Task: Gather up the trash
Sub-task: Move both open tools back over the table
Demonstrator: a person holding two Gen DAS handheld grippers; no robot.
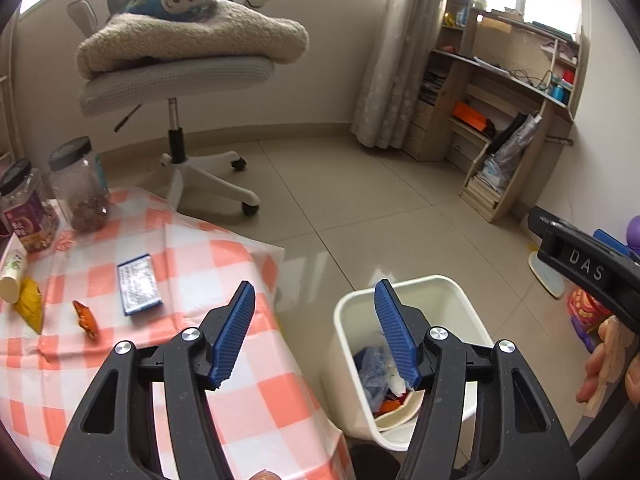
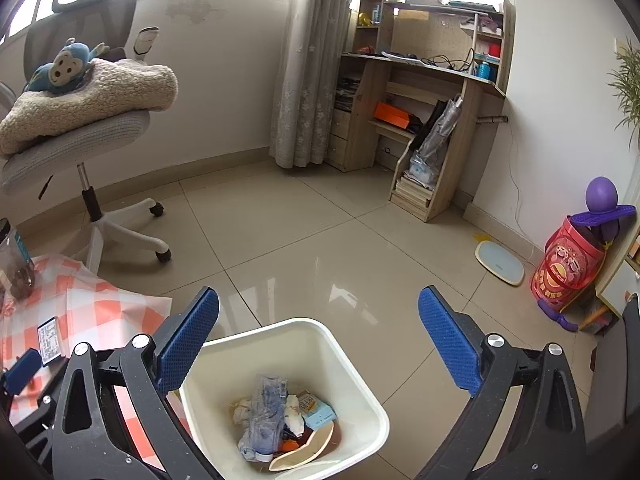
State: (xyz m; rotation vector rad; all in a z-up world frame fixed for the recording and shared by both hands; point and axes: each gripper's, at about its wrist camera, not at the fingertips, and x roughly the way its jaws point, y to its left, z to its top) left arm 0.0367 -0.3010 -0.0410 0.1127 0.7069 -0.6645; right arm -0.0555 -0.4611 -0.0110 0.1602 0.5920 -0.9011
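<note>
A white waste bin [image 2: 304, 326] stands on the tiled floor beside the table; it holds a crumpled plastic bottle [image 2: 264, 412], a small carton [image 2: 318, 410] and tissue. My right gripper [image 2: 319, 292] hangs open above the bin with nothing between its fingers. My left gripper [image 1: 315, 286] is open and empty too, over the gap between the table edge and the bin [image 1: 440, 284]. On the orange-checked tablecloth [image 1: 224, 264] lie an orange wrapper [image 1: 85, 317], a yellow packet [image 1: 31, 304] and a blue-edged flat box [image 1: 139, 289].
Two dark-lidded jars [image 1: 80, 188] and a white tube [image 1: 12, 276] stand at the table's far left. A grey office chair [image 1: 176, 80] with a blanket and a toy monkey is behind the table. A wooden shelf desk [image 2: 424, 112], a red tin [image 2: 570, 264] and a scale [image 2: 500, 262] line the right wall.
</note>
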